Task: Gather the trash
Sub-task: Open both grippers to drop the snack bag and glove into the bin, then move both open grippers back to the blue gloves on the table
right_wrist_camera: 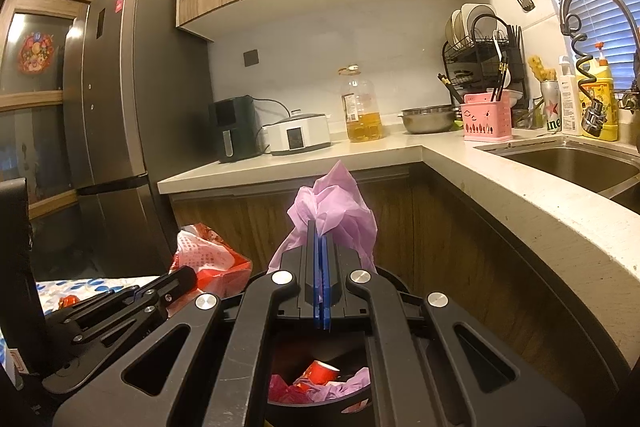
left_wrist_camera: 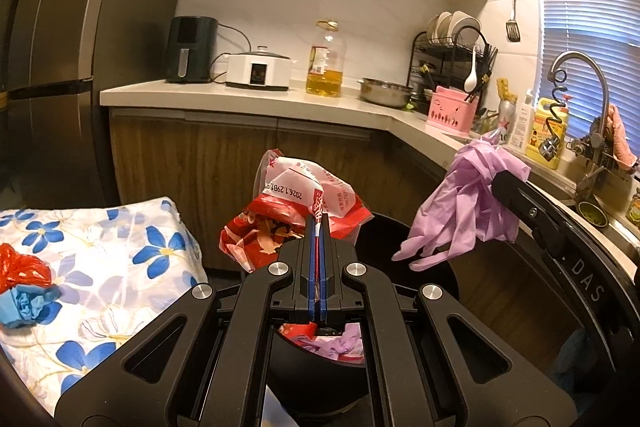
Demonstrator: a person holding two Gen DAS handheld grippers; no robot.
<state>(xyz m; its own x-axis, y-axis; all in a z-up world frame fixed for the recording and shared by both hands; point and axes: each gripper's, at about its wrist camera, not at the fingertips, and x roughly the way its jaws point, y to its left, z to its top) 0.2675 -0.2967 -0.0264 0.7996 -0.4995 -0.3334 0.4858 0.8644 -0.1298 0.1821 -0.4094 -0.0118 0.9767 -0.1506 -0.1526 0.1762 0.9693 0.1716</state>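
Note:
My left gripper (left_wrist_camera: 319, 223) is shut on a crumpled red and white plastic wrapper (left_wrist_camera: 296, 207) and holds it above a black trash bin (left_wrist_camera: 424, 259). My right gripper (right_wrist_camera: 319, 231) is shut on a purple glove (right_wrist_camera: 332, 211), also held over the bin (right_wrist_camera: 392, 279); the glove shows in the left wrist view (left_wrist_camera: 464, 211) hanging down. The bin holds red and purple trash (right_wrist_camera: 320, 379). A red wrapper (left_wrist_camera: 22, 267) and a blue crumpled glove (left_wrist_camera: 26, 303) lie on the floral cloth (left_wrist_camera: 120, 267) at the left.
The kitchen counter (right_wrist_camera: 400, 151) runs behind and to the right with an air fryer (right_wrist_camera: 234, 129), cooker (right_wrist_camera: 298, 135), oil bottle (right_wrist_camera: 360, 107), steel bowl (right_wrist_camera: 430, 119) and sink (right_wrist_camera: 568, 163). A tall fridge (right_wrist_camera: 120, 115) stands at the left.

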